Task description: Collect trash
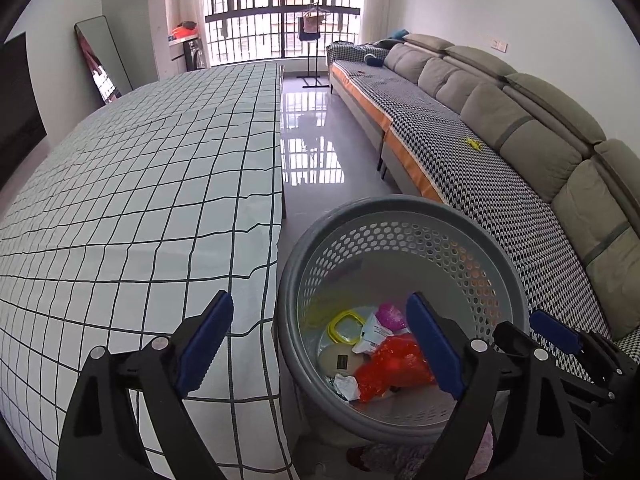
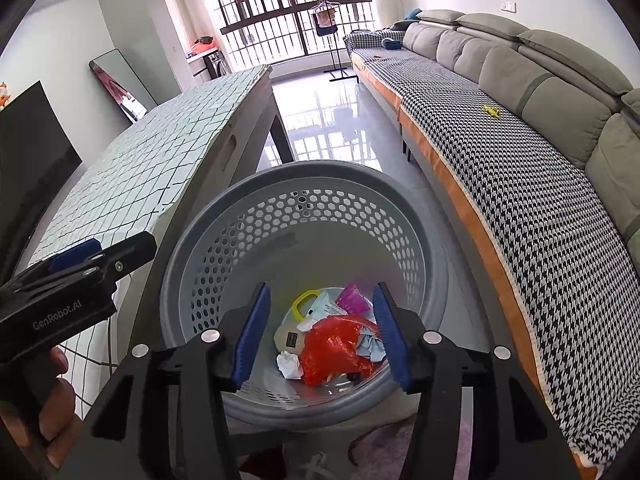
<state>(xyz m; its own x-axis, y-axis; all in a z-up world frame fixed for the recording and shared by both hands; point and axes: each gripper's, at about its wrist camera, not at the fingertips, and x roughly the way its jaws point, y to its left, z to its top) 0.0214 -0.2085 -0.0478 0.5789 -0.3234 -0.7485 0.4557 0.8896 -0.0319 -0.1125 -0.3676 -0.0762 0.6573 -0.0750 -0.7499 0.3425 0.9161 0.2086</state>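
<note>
A grey perforated basket stands on the floor between the table and the sofa. Inside lie a red plastic bag, a yellow ring-shaped lid, a pink wrapper, crumpled white paper and a beige round item. My left gripper is open and empty, straddling the table edge and the basket rim. My right gripper is open and empty above the basket. A small yellow object lies on the sofa.
The table with a checked cloth is on the left. A long grey sofa with a houndstooth cover runs along the right. Glossy floor lies between them. A mirror leans on the left wall. A clothes stand is by the window.
</note>
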